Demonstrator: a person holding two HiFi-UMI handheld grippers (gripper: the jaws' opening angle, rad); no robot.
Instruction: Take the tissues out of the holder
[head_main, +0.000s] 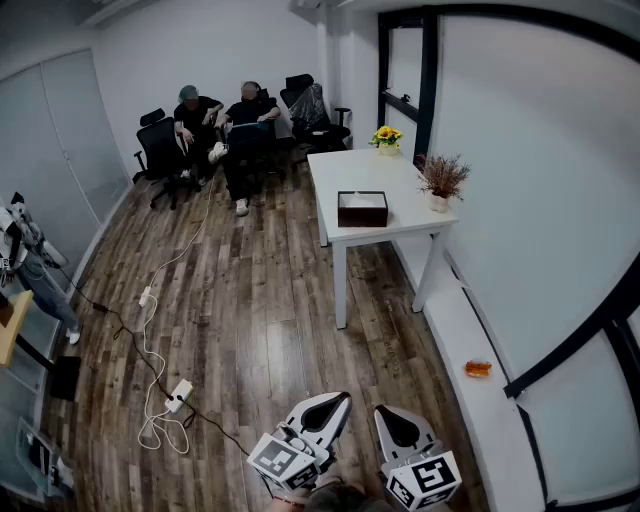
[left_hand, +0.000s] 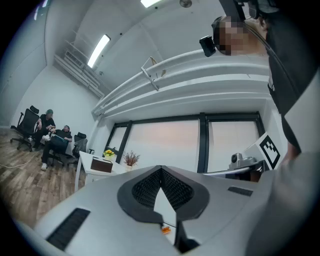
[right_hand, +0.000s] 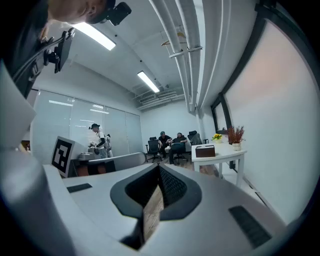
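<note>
A dark brown tissue holder (head_main: 362, 209) stands on the white table (head_main: 345, 170) far across the room, with white tissue showing in its top slot. Both grippers are low at the near edge of the head view, well away from the table. My left gripper (head_main: 328, 408) has its jaws together with nothing between them. My right gripper (head_main: 397, 422) is shut and empty too. In the left gripper view the holder (left_hand: 101, 165) is small at the left, beyond the gripper's shut tip (left_hand: 161, 170). The right gripper (right_hand: 160, 168) points level toward the holder (right_hand: 205, 151).
On the table stand yellow flowers (head_main: 386, 137) and a dried plant in a white pot (head_main: 441, 182). Two people sit on office chairs (head_main: 222, 125) at the back. A white cable and power strip (head_main: 178, 394) lie on the wood floor. An orange object (head_main: 478, 368) lies on the window ledge.
</note>
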